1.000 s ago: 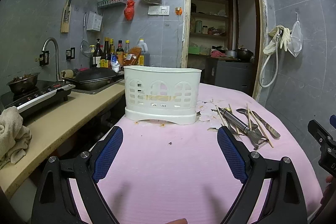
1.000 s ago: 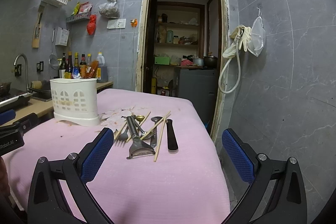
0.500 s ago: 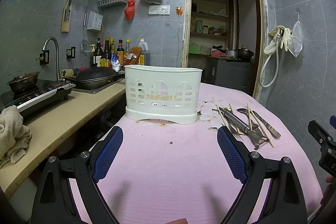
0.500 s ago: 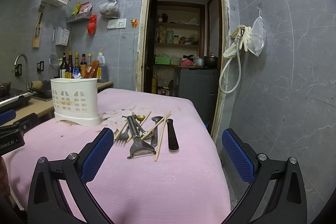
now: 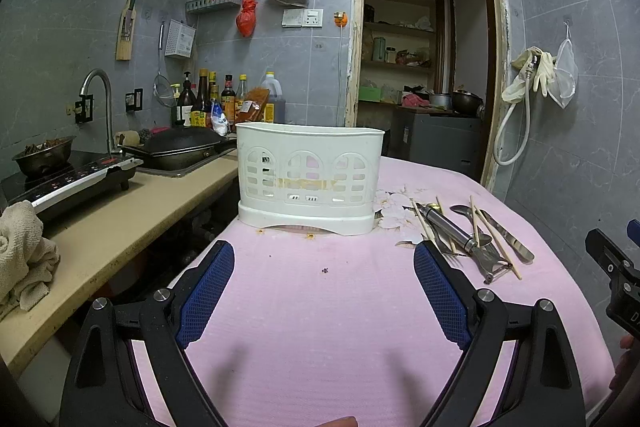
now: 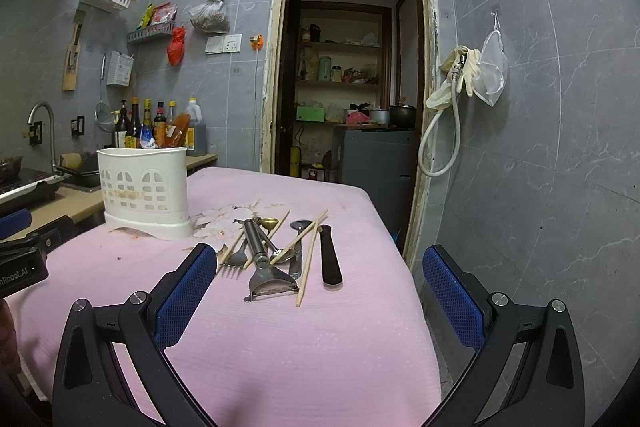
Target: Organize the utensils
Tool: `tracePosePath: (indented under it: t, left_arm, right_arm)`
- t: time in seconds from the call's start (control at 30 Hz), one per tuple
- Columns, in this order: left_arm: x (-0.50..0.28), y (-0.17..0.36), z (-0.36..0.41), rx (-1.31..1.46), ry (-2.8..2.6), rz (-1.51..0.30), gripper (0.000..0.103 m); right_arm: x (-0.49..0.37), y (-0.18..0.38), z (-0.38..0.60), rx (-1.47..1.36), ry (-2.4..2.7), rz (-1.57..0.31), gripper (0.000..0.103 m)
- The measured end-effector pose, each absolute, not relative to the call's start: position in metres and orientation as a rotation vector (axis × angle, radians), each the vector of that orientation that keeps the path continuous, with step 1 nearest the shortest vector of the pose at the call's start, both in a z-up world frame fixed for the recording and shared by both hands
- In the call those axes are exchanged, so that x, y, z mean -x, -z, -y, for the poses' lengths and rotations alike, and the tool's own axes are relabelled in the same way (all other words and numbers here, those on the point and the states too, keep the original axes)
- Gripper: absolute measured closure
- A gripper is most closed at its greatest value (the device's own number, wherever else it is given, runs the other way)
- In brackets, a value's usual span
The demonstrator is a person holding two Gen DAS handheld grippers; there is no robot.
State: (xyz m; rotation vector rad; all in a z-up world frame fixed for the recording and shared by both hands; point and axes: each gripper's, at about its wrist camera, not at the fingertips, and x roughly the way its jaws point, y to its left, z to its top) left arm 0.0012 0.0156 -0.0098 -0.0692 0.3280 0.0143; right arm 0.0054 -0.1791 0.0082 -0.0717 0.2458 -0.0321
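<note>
A white slotted utensil holder (image 5: pixel 308 179) stands upright on the pink table cloth (image 5: pixel 320 307); it also shows in the right wrist view (image 6: pixel 144 197). A pile of utensils lies to its right: a metal peeler (image 6: pixel 264 267), a fork (image 6: pixel 236 259), chopsticks (image 6: pixel 310 259), spoons and a black-handled knife (image 6: pixel 330 259). The peeler also shows in the left wrist view (image 5: pixel 464 243). My left gripper (image 5: pixel 324 291) is open and empty, facing the holder. My right gripper (image 6: pixel 320 295) is open and empty, just short of the pile.
A beige counter (image 5: pixel 120 211) with an induction hob (image 5: pixel 76 183), a wok (image 5: pixel 180 147), a sink tap and bottles runs along the left. A cloth (image 5: pixel 20 255) lies at its near end. A doorway (image 6: pixel 348 87) is behind the table.
The right wrist view has drifted slightly, so the holder and pile sit a touch further right. Both grippers stay open and empty.
</note>
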Motion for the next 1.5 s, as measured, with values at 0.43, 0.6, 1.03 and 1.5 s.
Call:
tracePosePath:
  t: [0.43,0.6,1.03,1.5]
  left_arm:
    - [-0.002,0.009,-0.016,0.07,-0.014,-0.329,0.015]
    - [-0.002,0.009,-0.016,0.07,-0.014,-0.33,0.015]
    - [-0.002,0.009,-0.016,0.071,-0.014,-0.331,0.015]
    - [-0.02,0.003,-0.012,0.076,-0.022,-0.352,0.015]
  right_arm:
    - [-0.006,-0.008,0.179,0.071,0.032,-0.248,0.0]
    - [-0.006,-0.008,0.179,0.071,0.032,-0.248,0.0]
    - [-0.007,-0.008,0.179,0.071,0.031,-0.25,0.0]
    - [-0.013,-0.015,0.176,0.116,0.024,-0.192,0.0]
